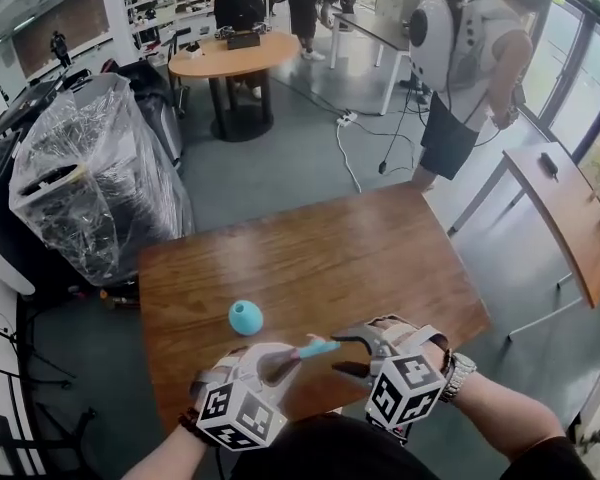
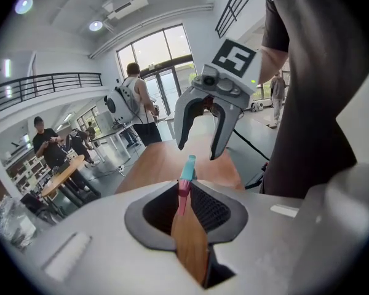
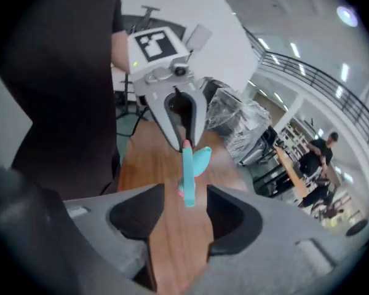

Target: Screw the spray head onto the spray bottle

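The spray head, a pink piece with a thin teal stem (image 1: 315, 348), is held over the near part of the wooden table (image 1: 380, 258). My left gripper (image 1: 285, 360) is shut on its pink end (image 2: 183, 192), and the teal stem (image 2: 187, 166) sticks out past the jaws. My right gripper (image 1: 348, 353) faces it from the right and stands open. The stem's tip (image 3: 187, 174) hangs between the right jaws, touching neither pad. The teal spray bottle (image 1: 245, 317) stands alone on the table, just beyond the left gripper; it also shows behind the stem (image 3: 203, 157).
A plastic-wrapped bundle (image 1: 90, 168) stands off the table's far left corner. Beyond are a round table (image 1: 220, 58), several people, and a person with a white backpack (image 1: 460, 58). A narrow side table (image 1: 565, 208) is at the right.
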Motion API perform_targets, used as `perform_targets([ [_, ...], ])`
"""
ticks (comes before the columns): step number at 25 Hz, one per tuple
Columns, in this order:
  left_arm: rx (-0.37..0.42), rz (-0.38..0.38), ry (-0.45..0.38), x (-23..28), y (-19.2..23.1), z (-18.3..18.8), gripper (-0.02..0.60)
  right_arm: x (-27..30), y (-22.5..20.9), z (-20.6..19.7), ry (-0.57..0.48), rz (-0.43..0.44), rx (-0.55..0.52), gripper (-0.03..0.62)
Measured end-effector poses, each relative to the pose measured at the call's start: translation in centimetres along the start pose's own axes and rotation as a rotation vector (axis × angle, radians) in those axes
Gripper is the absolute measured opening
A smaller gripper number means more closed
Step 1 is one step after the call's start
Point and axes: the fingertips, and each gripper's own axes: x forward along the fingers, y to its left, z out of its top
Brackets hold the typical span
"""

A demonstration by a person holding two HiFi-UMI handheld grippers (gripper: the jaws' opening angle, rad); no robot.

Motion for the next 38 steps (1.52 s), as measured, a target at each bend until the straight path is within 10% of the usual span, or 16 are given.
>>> perform_targets([
  [9,0.025,-0.010,0.090,1.2,-0.3,0.8,0.080,4.8,1.0,-1.8,0.253,-0.063,-0.339,0.201],
  [18,0.076,-0.020,0.133,1.6,-0.5,1.0,0.080,5.9,0.4,-3.0,0.340,-0.057,-0.398,0.133],
  [25,0.068,-0.019,0.099,1.4,-0.2,1.5,0.092,5.9,0.1,-2.7,0.303,-0.062,-0.330,0.126],
  [29,0.033,-0.009,0.055,1.0,0.6,1.5,0.226,5.5,-0.9,-2.2,0.260,-0.065,-0.247,0.124],
  [38,-0.118,0.117,0.002,-0.4,4.0,-3.0,0.311,4.5,-2.2,-2.7,0.205,-0.049,-0.080,0.124],
])
